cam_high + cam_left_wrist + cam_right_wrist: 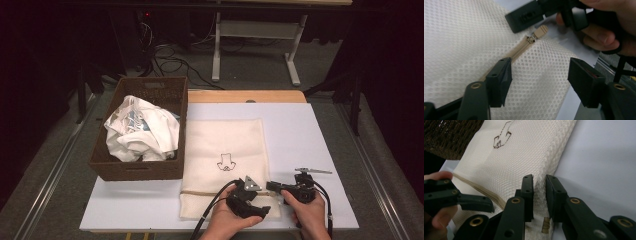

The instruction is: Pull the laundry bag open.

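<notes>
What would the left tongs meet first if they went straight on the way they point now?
Probably the mesh bag under the open left tongs, near its zipper; further on, the right tongs. Depth is unclear.

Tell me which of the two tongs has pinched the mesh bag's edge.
The right tongs, jaws nearly closed on the mesh laundry bag beside its zipper pull; the left tongs stand wide above it.
</notes>
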Motion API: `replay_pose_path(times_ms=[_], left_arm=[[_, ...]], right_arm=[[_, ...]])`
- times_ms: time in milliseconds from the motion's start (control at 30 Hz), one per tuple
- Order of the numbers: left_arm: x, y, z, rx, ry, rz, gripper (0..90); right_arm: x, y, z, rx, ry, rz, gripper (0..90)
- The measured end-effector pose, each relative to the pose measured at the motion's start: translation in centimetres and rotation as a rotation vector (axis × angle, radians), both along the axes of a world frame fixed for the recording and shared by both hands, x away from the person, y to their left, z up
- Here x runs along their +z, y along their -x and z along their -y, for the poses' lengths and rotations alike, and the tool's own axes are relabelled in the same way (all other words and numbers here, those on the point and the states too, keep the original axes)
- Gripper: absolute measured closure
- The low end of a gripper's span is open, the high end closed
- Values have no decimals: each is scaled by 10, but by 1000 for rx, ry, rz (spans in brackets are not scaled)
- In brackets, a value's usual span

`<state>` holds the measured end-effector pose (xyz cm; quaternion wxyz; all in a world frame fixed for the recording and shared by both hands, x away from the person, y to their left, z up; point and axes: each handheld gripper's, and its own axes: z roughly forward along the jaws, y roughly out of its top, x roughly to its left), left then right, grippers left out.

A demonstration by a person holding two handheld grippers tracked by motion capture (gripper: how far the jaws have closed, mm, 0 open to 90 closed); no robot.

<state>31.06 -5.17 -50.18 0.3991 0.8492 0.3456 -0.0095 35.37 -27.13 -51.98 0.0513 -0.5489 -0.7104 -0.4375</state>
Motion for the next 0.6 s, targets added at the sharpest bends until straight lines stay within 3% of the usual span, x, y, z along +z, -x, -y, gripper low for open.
replay_pose_path(times_ms=[133,300,367,467,600], left_arm=[[-4,-5,-2,27,9,-27,422],[-3,-5,-5,21,27,-18,430],[-1,-5,-7,21,37,-18,434],[2,-6,-11,39,49,-19,482],[6,-5,-18,56,80,-13,604]], right_arm=[[8,4,-1,17,-23,73,870],[21,11,-4,87,-147,165,881],[26,14,-9,112,-171,188,882],[30,19,-17,138,-164,247,883],[34,23,-21,129,-103,307,883]])
